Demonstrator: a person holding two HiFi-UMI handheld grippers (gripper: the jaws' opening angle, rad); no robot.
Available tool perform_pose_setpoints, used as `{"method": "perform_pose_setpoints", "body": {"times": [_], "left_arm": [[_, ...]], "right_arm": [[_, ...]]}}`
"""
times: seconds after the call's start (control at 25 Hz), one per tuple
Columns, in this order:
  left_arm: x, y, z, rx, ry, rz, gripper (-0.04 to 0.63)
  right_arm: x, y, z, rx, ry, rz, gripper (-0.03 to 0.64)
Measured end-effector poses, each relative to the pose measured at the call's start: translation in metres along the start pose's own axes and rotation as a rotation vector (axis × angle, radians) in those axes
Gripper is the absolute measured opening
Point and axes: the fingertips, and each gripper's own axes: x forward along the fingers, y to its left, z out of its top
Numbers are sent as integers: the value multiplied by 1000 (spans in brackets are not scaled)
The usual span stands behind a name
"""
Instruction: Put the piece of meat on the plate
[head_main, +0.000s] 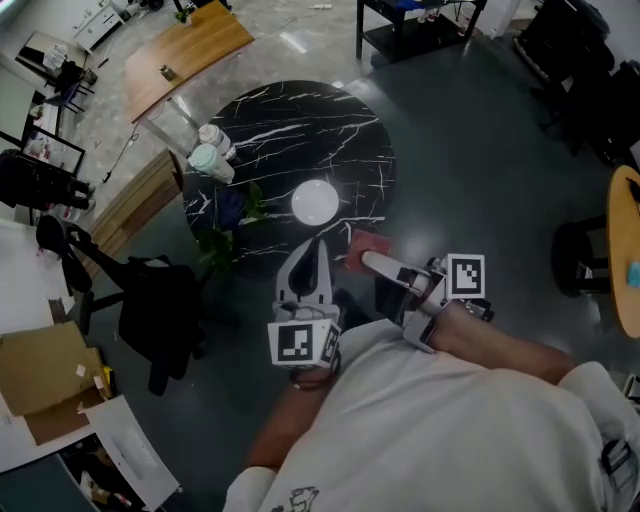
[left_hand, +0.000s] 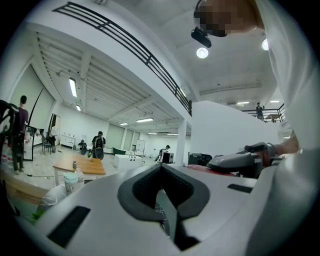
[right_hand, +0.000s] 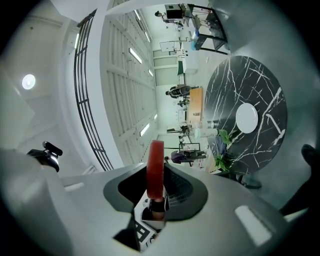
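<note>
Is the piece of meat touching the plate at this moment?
Apart. The head view shows the piece of meat in the right gripper, with bare black table between it and the plate.

Dim head view; gripper views bright under ceiling lamps (left_hand: 202, 52), fisheye-warped.

Your surface (head_main: 262, 115) reads as polished black marble with white veins, glossy. The plate (head_main: 315, 201) on it is smooth, glazed-looking white. The piece of meat (head_main: 369, 244) in your right claw (head_main: 366, 258) is red, matt and rubbery-smooth. Right and left claw (head_main: 316, 245) shells are light grey matt plastic. Your sleeve (head_main: 450, 420) is white cloth. The floor (head_main: 470, 150) is grey with a faint sheen.
</note>
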Motion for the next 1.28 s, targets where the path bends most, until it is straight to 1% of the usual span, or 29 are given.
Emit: {"method": "perform_pose_setpoints", "body": {"times": [0.2,0.36,0.56,0.72,0.8,0.92,1.04,1.16,1.28], "left_arm": [[11,27,9,-6,-6,-49,6],[19,45,6,-15,0,-74,6],[28,58,0,-36,11,-62,6],[40,66,-16,-53,38,-44,6],[45,73,-14,-34,33,-22,6],[52,90,-10,-6,25,37,6],[70,104,-13,-30,52,94,6],[86,119,-18,-52,72,165,6],[103,131,-27,-40,80,223,6]], "right_arm": [[33,0,3,-26,-27,1,86],[50,1,0,-37,-32,4,86],[58,-7,9,-36,-32,-1,86],[62,-18,25,-1,-37,-8,86],[69,-23,35,14,-29,-8,86],[84,-26,49,26,6,0,86],[100,-28,66,28,71,2,86],[113,-36,89,72,120,-16,86],[122,-46,118,89,150,-25,86]]}}
